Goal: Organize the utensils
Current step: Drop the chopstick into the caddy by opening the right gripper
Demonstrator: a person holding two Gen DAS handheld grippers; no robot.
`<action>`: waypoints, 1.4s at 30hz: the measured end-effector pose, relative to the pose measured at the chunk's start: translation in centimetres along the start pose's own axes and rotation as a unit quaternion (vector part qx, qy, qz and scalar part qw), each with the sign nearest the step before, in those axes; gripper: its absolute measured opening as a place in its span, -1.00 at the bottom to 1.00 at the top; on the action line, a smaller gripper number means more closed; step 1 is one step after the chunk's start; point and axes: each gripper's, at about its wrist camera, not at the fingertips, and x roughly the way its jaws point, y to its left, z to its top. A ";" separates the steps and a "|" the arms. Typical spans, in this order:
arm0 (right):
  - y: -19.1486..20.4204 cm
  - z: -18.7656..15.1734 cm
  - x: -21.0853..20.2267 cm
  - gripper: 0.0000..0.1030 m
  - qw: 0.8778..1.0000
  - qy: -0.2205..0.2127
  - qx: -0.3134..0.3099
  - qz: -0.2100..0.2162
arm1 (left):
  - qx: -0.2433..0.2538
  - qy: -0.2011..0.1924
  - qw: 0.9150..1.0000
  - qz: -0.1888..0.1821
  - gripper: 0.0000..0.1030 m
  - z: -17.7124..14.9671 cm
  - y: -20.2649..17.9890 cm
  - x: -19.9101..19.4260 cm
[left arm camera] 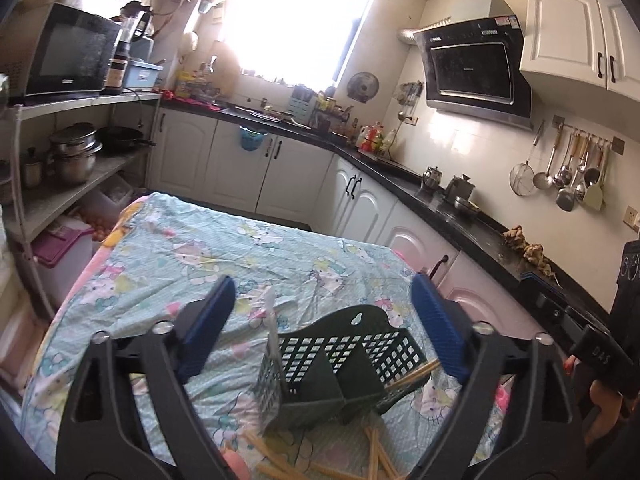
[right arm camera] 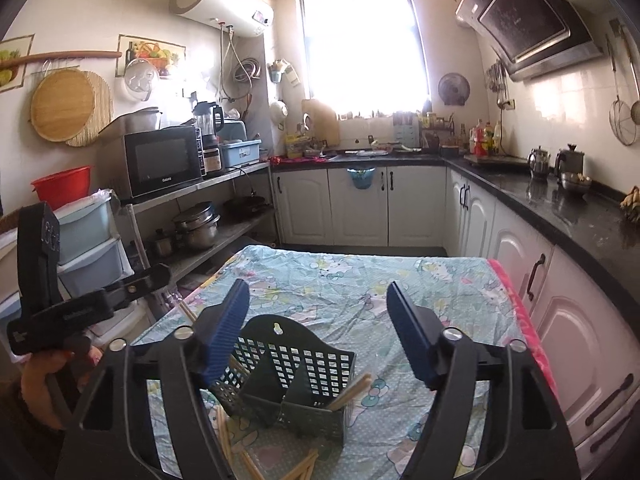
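Here, both grippers, left gripper point(left arm camera: 324, 320) and right gripper point(right arm camera: 318, 330), spread wide above the basket point(right arm camera: 294, 376); loose chopsticks point(right arm camera: 304, 466) lie nearby.

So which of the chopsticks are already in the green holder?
Only the pair leaning out of the green holder's right compartment; the other chopsticks lie loose on the cloth in front of it.

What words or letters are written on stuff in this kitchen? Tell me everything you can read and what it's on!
"Galanz": on the front of the microwave, lower edge.
"DAS", roughly: raised letters on the right gripper's black handle, seen from the left wrist view.
Too small or blurred to read: the range hood brand mark and stickers, the water heater display, the blue bin label, and the bottles on the counter.
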 end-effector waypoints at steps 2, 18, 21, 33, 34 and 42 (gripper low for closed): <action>0.2 -0.1 -0.7 0.53 1.000 -0.006 -0.006 -0.005 | -0.003 -0.005 1.000 0.002 0.79 -0.1 0.2 -0.9; 0.7 -2.8 -4.0 0.62 1.000 -0.002 -0.015 -0.008 | -0.019 -0.010 1.000 0.019 0.79 -2.8 1.6 -6.2; 0.8 -3.5 -4.5 0.62 1.000 0.002 -0.016 -0.008 | -0.017 -0.008 1.000 0.022 0.79 -3.5 1.7 -6.8; 1.0 -6.0 -5.7 0.62 1.000 0.026 -0.015 -0.009 | -0.022 0.026 0.999 0.023 0.79 -6.5 1.9 -7.4; 1.1 -6.2 -5.7 0.62 0.999 0.028 -0.015 -0.009 | -0.020 0.029 0.999 0.024 0.79 -6.8 1.8 -7.4; 1.4 -8.1 -5.8 0.62 0.998 0.053 -0.019 -0.010 | -0.008 0.052 0.998 0.022 0.79 -8.8 1.2 -7.0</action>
